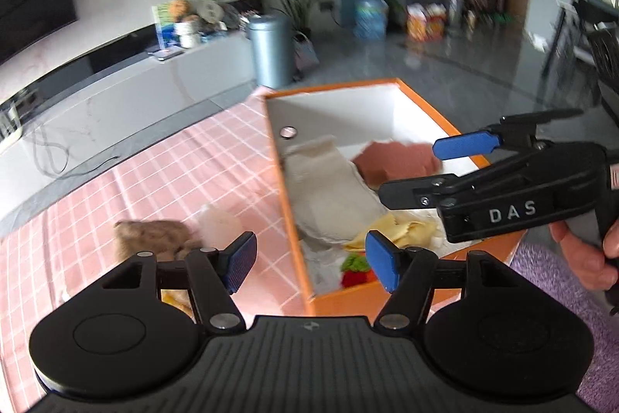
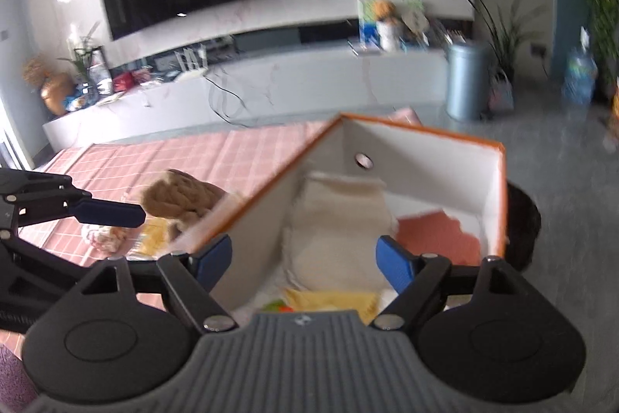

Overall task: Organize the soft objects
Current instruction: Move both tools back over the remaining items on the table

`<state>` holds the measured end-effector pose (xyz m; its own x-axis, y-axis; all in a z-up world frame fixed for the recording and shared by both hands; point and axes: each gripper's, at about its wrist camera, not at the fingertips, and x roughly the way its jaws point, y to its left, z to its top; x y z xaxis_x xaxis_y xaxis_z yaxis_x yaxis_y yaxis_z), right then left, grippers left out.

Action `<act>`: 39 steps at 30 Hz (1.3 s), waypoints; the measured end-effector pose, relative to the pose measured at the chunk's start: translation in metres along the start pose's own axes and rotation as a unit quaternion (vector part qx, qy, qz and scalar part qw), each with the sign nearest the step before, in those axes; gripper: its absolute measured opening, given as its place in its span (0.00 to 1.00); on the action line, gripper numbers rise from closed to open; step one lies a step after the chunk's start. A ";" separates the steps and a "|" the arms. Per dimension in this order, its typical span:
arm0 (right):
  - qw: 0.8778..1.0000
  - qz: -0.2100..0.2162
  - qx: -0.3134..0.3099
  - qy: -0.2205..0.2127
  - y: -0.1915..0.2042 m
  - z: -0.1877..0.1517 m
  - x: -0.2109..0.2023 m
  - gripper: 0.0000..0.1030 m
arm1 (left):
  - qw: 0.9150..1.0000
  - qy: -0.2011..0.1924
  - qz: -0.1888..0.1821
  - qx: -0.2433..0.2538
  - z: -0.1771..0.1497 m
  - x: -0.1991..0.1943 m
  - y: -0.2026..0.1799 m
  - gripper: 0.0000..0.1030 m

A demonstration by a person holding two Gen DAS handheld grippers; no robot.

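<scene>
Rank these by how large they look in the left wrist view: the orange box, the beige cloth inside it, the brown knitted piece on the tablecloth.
1. Orange box
2. Beige cloth
3. Brown knitted piece, partly hidden by the hand-held gripper, so unsure.

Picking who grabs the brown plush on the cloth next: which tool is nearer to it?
Left. The left tool hangs just short of the brown plush, beside the box. The right tool is over the box, the wall between them.
</scene>
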<state>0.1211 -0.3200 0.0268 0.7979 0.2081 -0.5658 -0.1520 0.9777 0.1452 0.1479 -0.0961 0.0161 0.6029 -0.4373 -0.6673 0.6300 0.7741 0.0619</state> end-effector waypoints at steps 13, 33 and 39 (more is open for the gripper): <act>0.991 0.074 -0.115 -0.014 0.088 0.007 0.029 0.82 | 0.983 -0.062 0.077 -0.157 -0.053 -0.050 0.078 0.74; 0.990 0.028 -0.132 0.049 0.164 0.002 0.125 0.81 | 0.947 -0.039 0.164 -0.274 -0.113 -0.040 0.164 0.78; 0.988 0.007 -0.144 0.050 0.176 0.002 0.150 0.82 | 0.937 -0.035 0.189 -0.293 -0.117 -0.026 0.181 0.84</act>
<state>0.2157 -0.1165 -0.0306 0.7349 0.2102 -0.6447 -0.3346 0.9394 -0.0751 0.1889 0.1090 -0.0418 0.7721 -0.0940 -0.6285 0.0006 0.9891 -0.1472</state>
